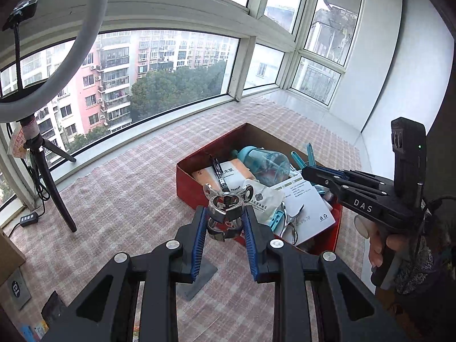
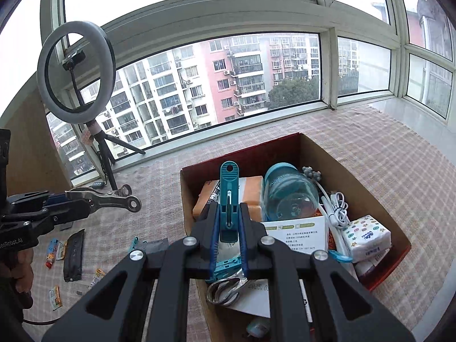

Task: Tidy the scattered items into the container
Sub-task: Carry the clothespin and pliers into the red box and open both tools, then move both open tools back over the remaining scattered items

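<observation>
The left tongs are seen pinching a chrome metal clamp between their blue pads; its far handles are partly lost against the clutter behind. In the right wrist view the same clamp juts out level, well apart from the box.

The right tongs are pressed on a teal plastic clip, held upright, its lower end hidden between the fingers. In the left wrist view that gripper is seen side-on at 3 o'clock, a hand round its grip, and what it holds cannot be made out.

Beyond both tools the red cardboard box is seen, at 12 to 1 o'clock, on a checked cloth. Inside, a blue bottle, an orange pack, a tissue packet, a white cable and a printed card are piled. Steel scissors are half covered by the tongs.

Small wrappers and a dark pouch are scattered at 9 o'clock; their print is too small to read.
</observation>
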Demonstrator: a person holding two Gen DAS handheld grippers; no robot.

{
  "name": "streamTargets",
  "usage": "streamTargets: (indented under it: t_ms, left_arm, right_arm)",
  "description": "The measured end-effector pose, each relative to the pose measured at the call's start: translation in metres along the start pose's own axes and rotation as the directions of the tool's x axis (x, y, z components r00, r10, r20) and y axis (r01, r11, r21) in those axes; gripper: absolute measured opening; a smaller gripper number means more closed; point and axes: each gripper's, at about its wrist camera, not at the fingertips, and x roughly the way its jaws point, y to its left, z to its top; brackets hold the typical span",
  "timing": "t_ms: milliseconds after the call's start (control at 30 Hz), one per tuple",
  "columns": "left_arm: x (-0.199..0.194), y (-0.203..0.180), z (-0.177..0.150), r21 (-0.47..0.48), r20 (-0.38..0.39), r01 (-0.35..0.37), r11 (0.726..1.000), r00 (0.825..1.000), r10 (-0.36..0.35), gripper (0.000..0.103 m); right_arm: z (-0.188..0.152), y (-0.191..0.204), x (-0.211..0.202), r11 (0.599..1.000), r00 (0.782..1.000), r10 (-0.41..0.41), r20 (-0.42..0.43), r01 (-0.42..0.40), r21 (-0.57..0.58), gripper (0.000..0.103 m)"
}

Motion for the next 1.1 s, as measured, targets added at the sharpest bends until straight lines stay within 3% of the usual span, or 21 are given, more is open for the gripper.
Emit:
streamTargets:
  t_ms: [100,167,200,267,333,467,867,1100]
  left_arm:
    - [0.027,-0.026,0.029,0.018,0.01,0.036,0.999,0.999,-0.037,0.025]
    - [0.051,-0.038,0.047,0.02,-0.024,0.033,0.999,0.999,-0.033,0.036]
    - [0.059,-0.042,0.054,0.023,-0.037,0.004,1.0,0.999,-0.003,0.044]
    - [0.059,-0.045,0.059,0.02,-0.008,-0.02,1.0,1.0,0.02,0.044]
    - [0.054,-0.042,0.059,0.004,0.007,0.0,1.0,1.0,0.0,0.044]
    - [0.045,-0.032,0.051,0.014,0.008,-0.037,0.999,0.999,0.036,0.044]
    - [-0.003,0.011,0.006,-0.034,-0.025,-0.121,0.992,0.992,0.121,0.044]
    - [-0.056,0.047,-0.03,-0.046,-0.025,-0.223,0.974,0.975,0.222,0.044]
  right_arm:
    - [0.015,-0.028,0.008,0.999,0.999,-0.049,-0.009,0.049,-0.018,0.013]
    - [0.026,-0.043,0.02,0.996,0.996,-0.08,-0.047,0.078,-0.031,0.017]
    - [0.032,-0.051,0.021,0.992,0.991,-0.128,-0.05,0.127,-0.016,0.032]
    - [0.039,-0.062,0.01,0.987,0.987,-0.157,-0.016,0.157,0.029,0.053]
    - [0.041,-0.068,-0.01,0.989,0.988,-0.141,0.057,0.138,0.057,0.054]
    - [0.041,-0.07,-0.019,0.989,0.988,-0.135,0.074,0.131,0.063,0.055]
    - [0.022,-0.019,-0.021,0.999,0.999,-0.018,0.032,0.017,0.033,0.055]
    - [0.022,0.015,-0.039,0.999,0.998,0.049,0.038,-0.049,-0.002,0.058]
